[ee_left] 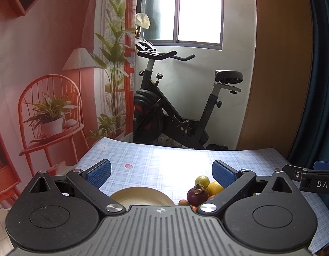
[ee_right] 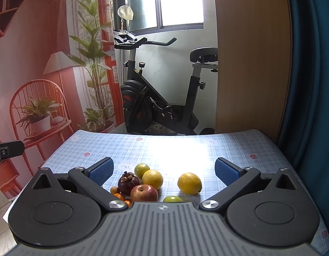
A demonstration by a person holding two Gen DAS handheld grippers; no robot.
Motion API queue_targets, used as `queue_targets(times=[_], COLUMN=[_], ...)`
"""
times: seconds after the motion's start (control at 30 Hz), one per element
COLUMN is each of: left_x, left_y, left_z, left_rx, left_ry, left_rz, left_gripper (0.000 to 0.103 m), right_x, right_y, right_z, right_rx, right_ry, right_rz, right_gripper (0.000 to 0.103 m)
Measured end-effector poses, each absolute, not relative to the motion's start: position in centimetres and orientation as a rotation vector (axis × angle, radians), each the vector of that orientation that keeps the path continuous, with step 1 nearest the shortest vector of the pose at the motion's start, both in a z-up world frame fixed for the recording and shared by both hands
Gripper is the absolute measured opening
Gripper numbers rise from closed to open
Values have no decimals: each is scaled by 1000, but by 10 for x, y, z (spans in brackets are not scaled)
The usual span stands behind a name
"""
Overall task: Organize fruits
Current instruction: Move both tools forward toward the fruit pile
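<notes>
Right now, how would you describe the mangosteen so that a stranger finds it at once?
On the blue checked tablecloth, look at the cluster of fruit in front of the right gripper. The mangosteen sits at the cluster's left, touching the red apple. It alone is dark purple, with a dry brown crown on top.

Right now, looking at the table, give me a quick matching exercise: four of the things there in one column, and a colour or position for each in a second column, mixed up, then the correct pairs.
Column one:
1. mangosteen
2. apple
3. lemon
4. plate

Column two:
A. lies apart from the fruit cluster, to its right
B. gold-coloured, nothing seen on it, in front of the left hand-held gripper
C. dark purple with a dried brown cap
D. red, nearest fruit in the cluster, stem dimple facing up

Pairs: 1-C, 2-D, 3-A, 4-B
</notes>
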State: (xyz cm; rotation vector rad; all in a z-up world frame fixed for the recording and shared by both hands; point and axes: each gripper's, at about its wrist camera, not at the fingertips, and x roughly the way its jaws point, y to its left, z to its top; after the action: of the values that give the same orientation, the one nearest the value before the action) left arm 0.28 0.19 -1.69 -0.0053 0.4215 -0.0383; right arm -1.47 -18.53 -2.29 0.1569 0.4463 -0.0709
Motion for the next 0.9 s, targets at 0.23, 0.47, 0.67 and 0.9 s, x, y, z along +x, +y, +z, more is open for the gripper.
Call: queue_targets(times=[0.23, 0.47, 0.67, 0.9], left_x=[22, 40, 60, 75], left_y=[2, -3, -2, -1], left_z=[-39, -71, -98, -119], left_rx=[-31, -36, -31, -53], left_ry=[408, 415, 505, 594], left_rz=[-87, -134, -144, -133], left_gripper=[98, 94, 91, 86], right_x=[-7, 8, 19, 27], right_y=[-204, -215, -211, -202], right_z=[-58, -107, -137, -159], right_rx=[192, 257, 205, 123], right_ry=[362, 388, 466, 506], right_rz=[-89, -47, 1, 54], right_gripper=[103, 103, 103, 103])
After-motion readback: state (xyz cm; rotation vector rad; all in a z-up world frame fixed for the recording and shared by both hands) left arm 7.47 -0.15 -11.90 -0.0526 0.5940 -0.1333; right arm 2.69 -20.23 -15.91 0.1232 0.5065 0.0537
